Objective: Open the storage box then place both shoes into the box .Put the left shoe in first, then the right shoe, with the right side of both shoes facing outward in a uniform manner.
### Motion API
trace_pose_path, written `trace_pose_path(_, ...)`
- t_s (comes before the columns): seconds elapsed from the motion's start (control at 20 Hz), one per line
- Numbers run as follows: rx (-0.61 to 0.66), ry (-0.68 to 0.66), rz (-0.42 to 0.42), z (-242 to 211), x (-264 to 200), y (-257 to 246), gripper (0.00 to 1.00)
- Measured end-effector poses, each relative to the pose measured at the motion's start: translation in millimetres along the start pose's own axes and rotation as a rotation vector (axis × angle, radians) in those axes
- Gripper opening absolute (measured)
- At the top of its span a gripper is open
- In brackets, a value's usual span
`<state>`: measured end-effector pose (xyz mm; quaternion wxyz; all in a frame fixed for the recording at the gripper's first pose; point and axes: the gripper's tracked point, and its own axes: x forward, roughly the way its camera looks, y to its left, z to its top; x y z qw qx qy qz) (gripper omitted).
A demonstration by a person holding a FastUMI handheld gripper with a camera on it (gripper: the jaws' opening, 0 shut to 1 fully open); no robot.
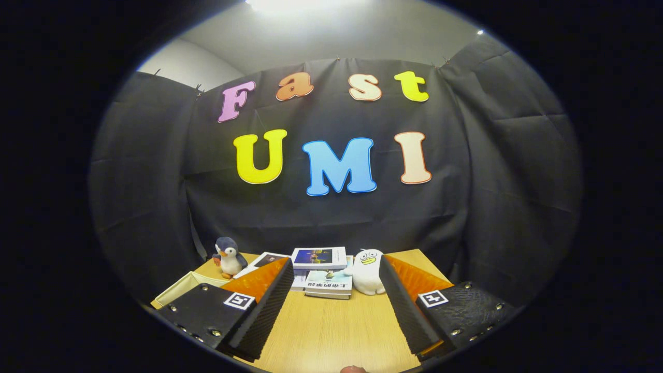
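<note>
My gripper (334, 264) is held above the wooden table (331, 326), and its two black ribbed fingers (259, 305) with orange backs stand wide apart. It is open with nothing between the fingers. To the left of the left finger, the pale cream rim of a box-like container (178, 290) rests on the table, mostly hidden by that finger. I cannot tell whether it is open or closed. A small pinkish rounded thing (354, 369) peeks in at the near table edge, too little of it showing to identify.
Beyond the fingertips lies a stack of books (323, 272) near the table's far edge, with another flat book (264, 260) to its left. A penguin plush (229, 257) stands at the far left and a white plush toy (366, 270) beside the right fingertip.
</note>
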<state>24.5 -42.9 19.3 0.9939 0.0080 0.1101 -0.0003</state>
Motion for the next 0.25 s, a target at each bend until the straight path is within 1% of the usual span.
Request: trace_pose_path(0.25,0.011,-0.015,0.008,0.7,-2.5,-0.1,0.99)
